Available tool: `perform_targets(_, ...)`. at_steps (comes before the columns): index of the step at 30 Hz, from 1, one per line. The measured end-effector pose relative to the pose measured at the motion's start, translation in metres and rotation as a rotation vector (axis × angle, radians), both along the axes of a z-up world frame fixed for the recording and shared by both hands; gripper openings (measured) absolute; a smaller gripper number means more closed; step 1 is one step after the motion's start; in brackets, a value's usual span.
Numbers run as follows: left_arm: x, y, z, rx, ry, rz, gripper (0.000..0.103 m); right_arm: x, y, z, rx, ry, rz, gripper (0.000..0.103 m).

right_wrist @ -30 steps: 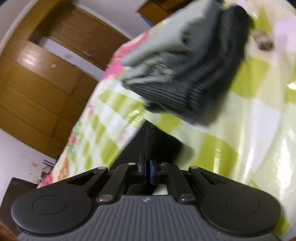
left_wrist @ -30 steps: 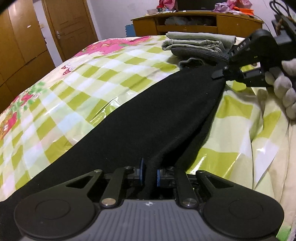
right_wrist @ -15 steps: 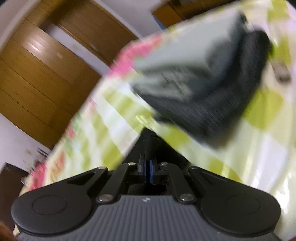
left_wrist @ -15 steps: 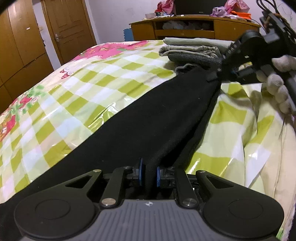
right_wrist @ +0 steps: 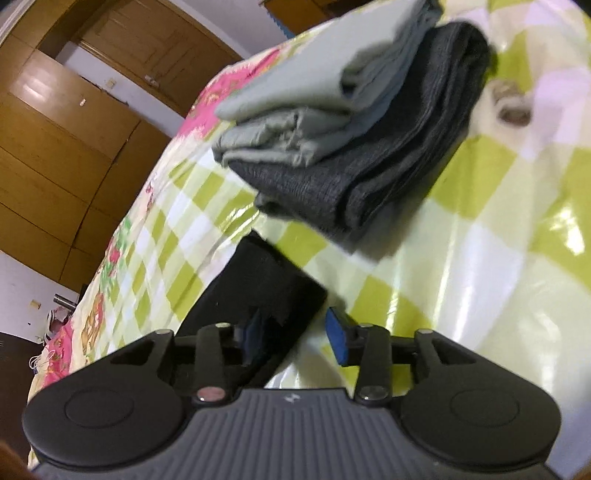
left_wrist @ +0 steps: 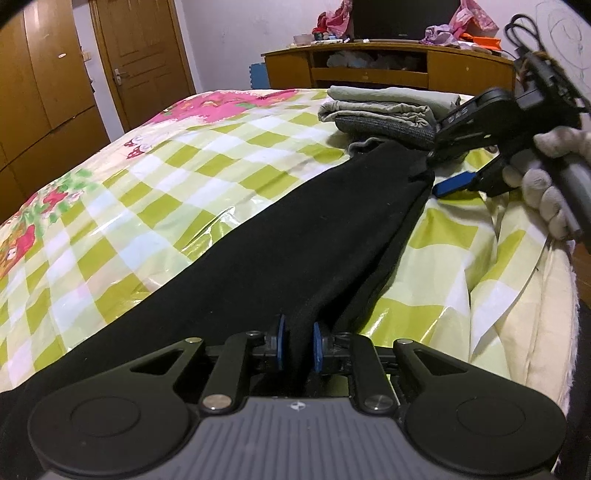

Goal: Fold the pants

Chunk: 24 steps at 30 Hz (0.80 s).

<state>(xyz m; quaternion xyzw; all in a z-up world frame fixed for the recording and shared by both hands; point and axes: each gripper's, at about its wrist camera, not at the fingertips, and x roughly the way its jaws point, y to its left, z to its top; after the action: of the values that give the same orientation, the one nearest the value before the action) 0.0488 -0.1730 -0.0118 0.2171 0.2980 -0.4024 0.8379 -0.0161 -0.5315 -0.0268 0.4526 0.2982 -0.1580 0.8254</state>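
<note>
One black pants (left_wrist: 303,236) on bed (left_wrist: 184,173); left gripper (left_wrist: 297,349) clamps them, right gripper (right_wrist: 295,332) jaws apart. Three folded garments (right_wrist: 332,147) at 1 o'clock.

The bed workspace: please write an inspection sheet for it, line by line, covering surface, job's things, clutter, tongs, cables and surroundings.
Surface: bed sheet, green-and-white check with pink flowers, glossy.
Job's things: black pants stretched long across the bed.
Clutter: stack of folded clothes, grey over dark, just beyond the pants' far end.
Tongs: left tongs shut on the near end of the pants; right tongs open, pants' far end lying between them.
Cables: black cable above the right tongs.
Surroundings: wooden door, wardrobe, wooden shelf with things piled on top.
</note>
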Motion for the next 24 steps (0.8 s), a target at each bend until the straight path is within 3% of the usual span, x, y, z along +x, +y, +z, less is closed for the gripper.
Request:
perform_targets(7,0.0,0.009,0.007,-0.051,0.019,-0.001,0.031,0.016,-0.002,-0.003,0.017,0.022,0.037,0.045)
perform_targets(9,-0.004,0.016,0.013,-0.07,0.033,-0.019,0.032,0.015,0.001,-0.001,0.01,0.006,0.048,0.025)
perform_targets(10,-0.005,0.019,0.016,-0.077,0.036,-0.027,0.033,0.014,0.002,-0.001,0.023,-0.006,0.054,0.011)
perform_targets(11,-0.007,0.023,0.019,-0.078,0.034,-0.034,0.034,0.014,0.002,-0.003,0.043,-0.023,0.058,0.008)
perform_targets(16,-0.005,0.03,0.027,-0.074,0.021,-0.003,0.035,0.008,-0.014,0.004,0.124,-0.126,0.028,0.006)
perform_targets(18,-0.004,0.03,0.023,-0.063,0.022,0.004,0.035,0.004,-0.018,0.015,0.085,-0.138,0.023,0.005)
perform_targets(21,-0.004,0.03,0.009,-0.029,0.058,0.002,0.035,-0.003,-0.029,0.016,0.03,-0.098,-0.014,0.006)
perform_targets(24,-0.007,0.034,-0.005,0.011,0.103,0.0,0.035,0.0,-0.03,0.009,0.002,0.014,0.012,0.008)
